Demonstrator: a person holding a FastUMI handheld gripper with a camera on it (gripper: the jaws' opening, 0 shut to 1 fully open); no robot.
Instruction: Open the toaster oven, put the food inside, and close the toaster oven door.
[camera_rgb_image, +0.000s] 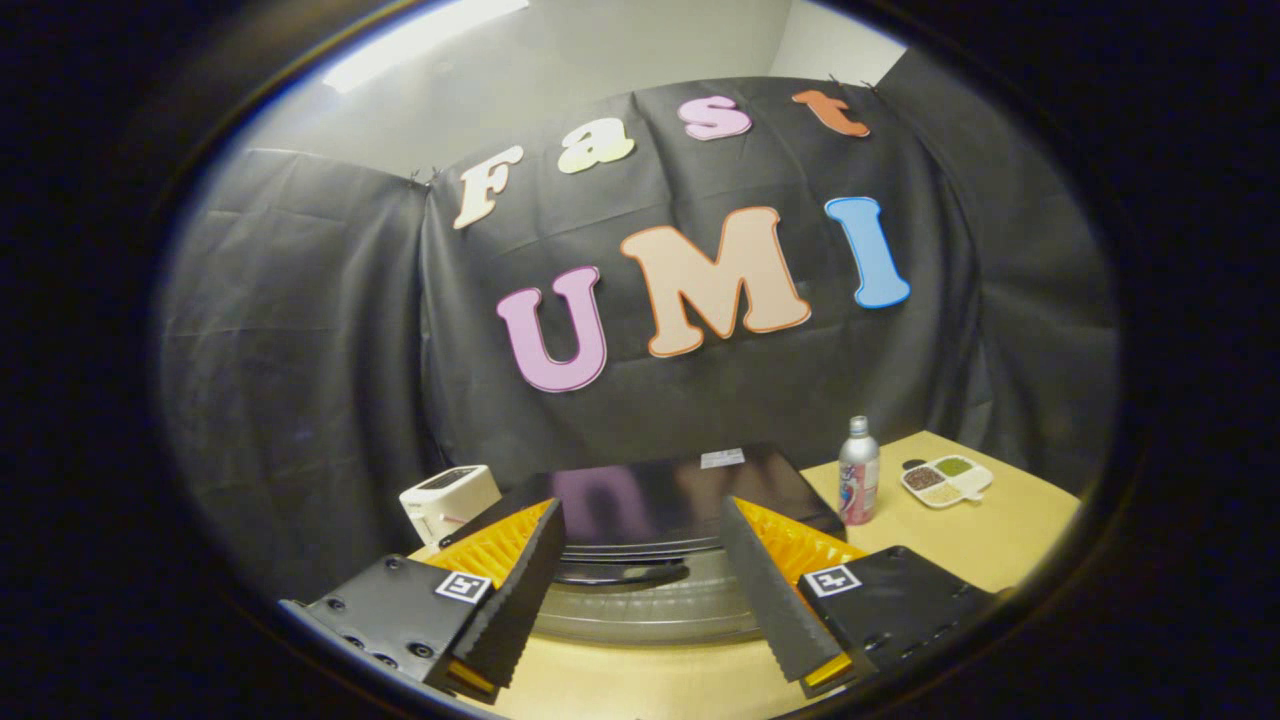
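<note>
Ridged, wedge-shaped fingers (520, 590) of the tool (640, 590) stand spread wide apart, pinching nothing. Between and just beyond them sits the toaster oven (660, 500), its glossy black top flat and mirror-like, a dark curved handle (620, 572) running across the upper front and a rounded silvery door (650, 605) below it, apparently shut. It stands on the pale wooden table (1000, 540). Beside its left end is a small white boxy appliance (448, 497); off its right end stands a slim metal bottle (859, 470), then a white divided dish (947, 480) holding grains, toward the table's far right corner. The likely risk: the handle is smooth and narrow, so the fingers could slip off, or a crooked pull could drag the whole oven toward the table's near edge.
</note>
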